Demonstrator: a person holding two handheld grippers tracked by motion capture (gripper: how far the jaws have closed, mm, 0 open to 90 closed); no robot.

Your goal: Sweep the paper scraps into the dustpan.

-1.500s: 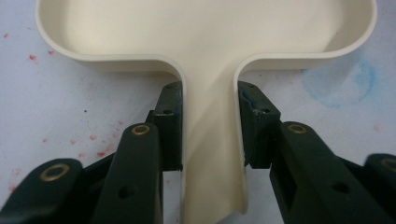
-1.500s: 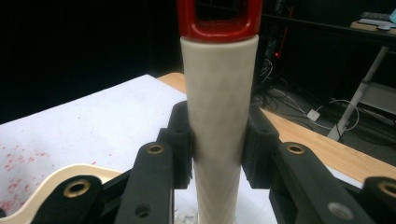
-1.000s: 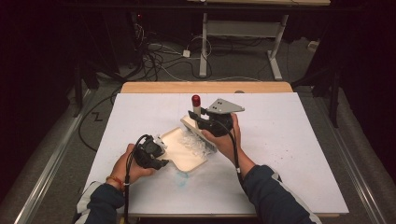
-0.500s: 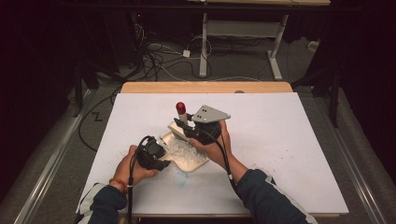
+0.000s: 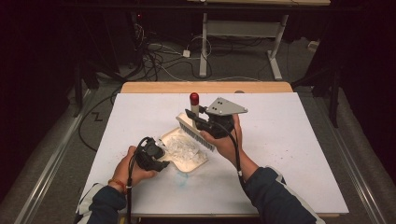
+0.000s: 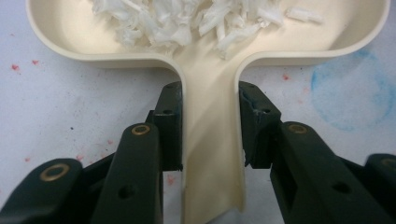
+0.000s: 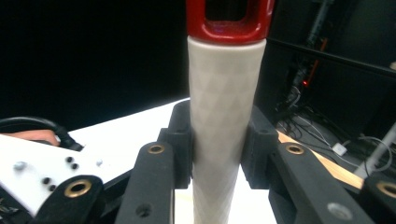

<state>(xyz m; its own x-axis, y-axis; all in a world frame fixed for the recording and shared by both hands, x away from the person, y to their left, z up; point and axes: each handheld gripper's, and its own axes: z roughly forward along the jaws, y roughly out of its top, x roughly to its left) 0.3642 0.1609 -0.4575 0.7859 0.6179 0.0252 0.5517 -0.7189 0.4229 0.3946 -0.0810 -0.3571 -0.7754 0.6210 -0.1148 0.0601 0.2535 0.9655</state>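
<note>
A cream dustpan [image 5: 198, 164] lies on the white table [image 5: 289, 140], with white paper shreds [image 5: 181, 148] piled in it. My left gripper [image 5: 158, 157] is shut on the pan's handle [image 6: 212, 140], and its pads press both sides below the shreds [image 6: 187, 21]. My right gripper [image 5: 200, 122] is shut on the pale handle [image 7: 226, 93] of a brush that ends in a red cap [image 5: 194, 98]. The brush head [image 5: 195, 134] hangs tilted just above the pan's far edge, with its bristles pointing down toward the shreds.
Red specks and a blue smudge [image 6: 350, 98] mark the tabletop near the pan. A wooden strip [image 5: 205, 87] runs along the table's far edge. Beyond it are floor cables [image 5: 163, 60] and a desk frame's legs [image 5: 203, 42].
The brush swung left and lower over the pan, then came back right and up in my right gripper. The left gripper and the dustpan stayed put.
</note>
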